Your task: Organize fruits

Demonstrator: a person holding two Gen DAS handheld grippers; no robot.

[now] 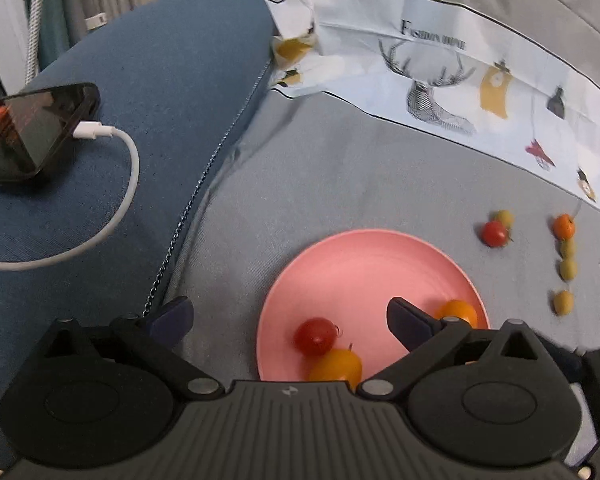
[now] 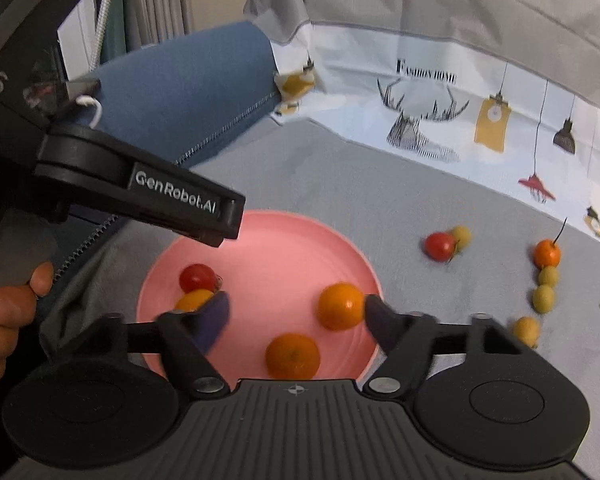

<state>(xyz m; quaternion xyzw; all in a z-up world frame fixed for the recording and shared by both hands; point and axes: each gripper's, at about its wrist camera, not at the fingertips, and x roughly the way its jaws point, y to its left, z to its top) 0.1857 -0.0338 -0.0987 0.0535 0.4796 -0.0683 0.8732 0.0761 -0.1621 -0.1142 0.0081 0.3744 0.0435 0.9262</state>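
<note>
A pink plate lies on the grey cloth. On it are a red tomato, an orange-yellow fruit beside it, and two orange fruits; one of them shows in the left wrist view. My left gripper is open over the plate's left edge, holding nothing. My right gripper is open above the plate, the two orange fruits between its fingers. Loose on the cloth to the right lie a red tomato, an orange fruit and several yellow-green fruits.
A blue cushion lies to the left with a phone and a white charging cable on it. A printed white cloth runs along the back. The left gripper's body and the holding hand cross the right wrist view.
</note>
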